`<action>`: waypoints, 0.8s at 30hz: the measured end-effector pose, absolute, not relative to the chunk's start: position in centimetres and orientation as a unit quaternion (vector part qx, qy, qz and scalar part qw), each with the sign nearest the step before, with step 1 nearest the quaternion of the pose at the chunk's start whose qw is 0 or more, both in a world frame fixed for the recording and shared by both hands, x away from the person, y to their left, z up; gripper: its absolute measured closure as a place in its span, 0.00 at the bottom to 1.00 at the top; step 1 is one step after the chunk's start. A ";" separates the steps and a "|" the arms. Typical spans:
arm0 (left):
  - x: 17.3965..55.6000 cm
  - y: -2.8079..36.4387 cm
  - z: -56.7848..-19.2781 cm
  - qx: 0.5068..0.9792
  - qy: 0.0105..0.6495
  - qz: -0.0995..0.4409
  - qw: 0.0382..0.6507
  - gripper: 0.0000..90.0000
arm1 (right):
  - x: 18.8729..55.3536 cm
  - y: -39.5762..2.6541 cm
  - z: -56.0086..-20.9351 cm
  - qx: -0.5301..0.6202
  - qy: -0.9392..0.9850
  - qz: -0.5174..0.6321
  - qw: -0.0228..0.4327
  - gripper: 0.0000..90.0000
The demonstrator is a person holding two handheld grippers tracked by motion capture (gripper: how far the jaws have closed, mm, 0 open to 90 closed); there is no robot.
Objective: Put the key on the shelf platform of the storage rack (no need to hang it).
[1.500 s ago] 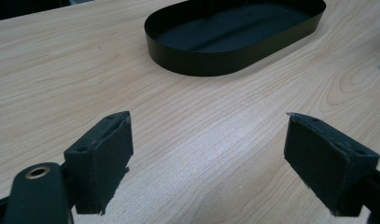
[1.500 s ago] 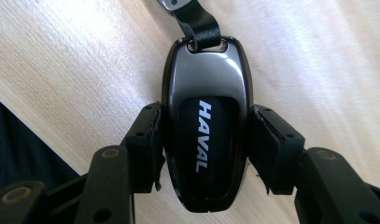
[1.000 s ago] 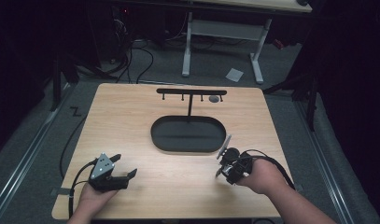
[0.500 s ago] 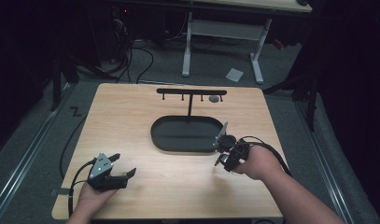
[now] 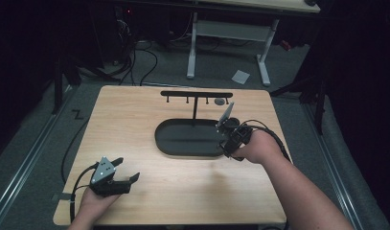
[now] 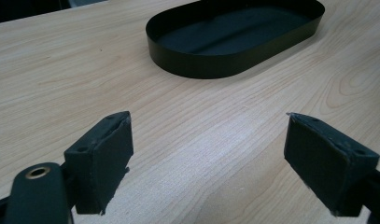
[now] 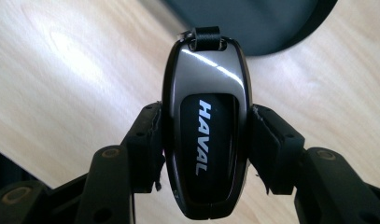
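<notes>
Black steel forms the oval tray (image 5: 176, 143) at the middle of the pale wood desk (image 5: 135, 115), and from its far side a thin post rises to a crossbar rack (image 5: 196, 94) with short pegs hanging under it; a small round dark object (image 5: 220, 101) sits just beneath the bar's right end (too small to identify). The right tool (image 5: 229, 128) hovers at the tray's right end, its grey plate tilted up toward the rack. The right gripper view supplies what the high view cannot: the jaws are closed tight on the sides of a glossy dark car key fob (image 7: 205, 121) lettered HAVAL, a short black strap loop at its far tip, with the tray's rim just beyond it. The left tool (image 5: 120, 179) rests low at the near left of the desk, well apart from the tray, and in the left gripper view (image 6: 208, 161) its jaws stand wide apart with bare wood between them and the tray farther off. Around the desk the room is dim: grey carpet, loose cables, the white legs of another desk behind, and a scrap of white paper (image 5: 240, 76) on the floor.
</notes>
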State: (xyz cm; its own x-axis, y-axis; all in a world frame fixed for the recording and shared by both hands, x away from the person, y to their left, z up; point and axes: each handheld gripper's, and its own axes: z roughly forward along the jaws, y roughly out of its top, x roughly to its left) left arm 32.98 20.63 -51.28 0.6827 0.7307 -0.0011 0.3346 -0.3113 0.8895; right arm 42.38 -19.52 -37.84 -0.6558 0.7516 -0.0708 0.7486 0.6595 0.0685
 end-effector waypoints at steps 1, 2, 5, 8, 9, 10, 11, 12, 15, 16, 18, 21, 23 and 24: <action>33.0 20.6 -51.3 0.783 0.340 0.207 0.478 0.18 | 43.1 -19.3 -37.6 0.416 0.908 0.023 0.048 0.54; 33.0 20.6 -51.3 0.783 0.340 0.207 0.478 0.18 | 43.1 -19.3 -37.6 0.416 0.908 0.023 0.048 0.54; 33.0 20.6 -51.3 0.783 0.340 0.207 0.478 0.18 | 43.9 -18.9 -37.6 0.422 0.905 0.029 0.049 0.54; 33.0 20.6 -51.3 0.783 0.340 0.207 0.478 0.18 | 45.1 -18.3 -37.8 0.421 0.905 0.032 0.052 0.54; 33.0 20.6 -51.3 0.783 0.340 0.207 0.478 0.18 | 45.1 -18.3 -37.8 0.421 0.905 0.032 0.052 0.54; 33.0 20.6 -51.3 0.783 0.340 0.207 0.477 0.18 | 45.4 -18.1 -37.9 0.425 0.903 0.032 0.052 0.54; 33.0 20.6 -51.3 0.784 0.340 0.207 0.477 0.18 | 45.8 -18.0 -38.0 0.422 0.904 0.036 0.052 0.54; 33.0 20.6 -51.3 0.784 0.340 0.207 0.477 0.18 | 46.4 -17.6 -38.3 0.417 0.906 0.037 0.060 0.54; 33.1 20.7 -51.3 0.784 0.339 0.207 0.477 0.18 | 47.3 -17.0 -38.8 0.424 0.902 0.046 0.062 0.54; 33.1 20.7 -51.3 0.784 0.339 0.207 0.477 0.18 | 47.6 -16.7 -38.9 0.424 0.902 0.046 0.066 0.54; 33.1 20.7 -51.3 0.785 0.338 0.207 0.476 0.18 | 48.1 -16.3 -39.3 0.425 0.901 0.049 0.069 0.54; 33.1 20.7 -51.3 0.784 0.338 0.207 0.478 0.18 | 48.5 -15.8 -39.7 0.424 0.902 0.051 0.072 0.54; 33.1 20.6 -51.3 0.785 0.337 0.206 0.477 0.18 | 49.2 -15.1 -40.2 0.417 0.904 0.056 0.080 0.54; 33.1 20.6 -51.4 0.785 0.337 0.206 0.477 0.18 | 49.5 -14.9 -40.2 0.412 0.906 0.059 0.080 0.54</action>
State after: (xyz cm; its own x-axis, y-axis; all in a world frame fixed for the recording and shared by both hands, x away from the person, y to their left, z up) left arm 33.08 20.60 -51.35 0.6887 0.7250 0.0016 0.3322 -0.3176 0.8881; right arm 49.49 -14.94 -40.23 -0.6474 0.7561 -0.0961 0.7371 0.6532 0.1734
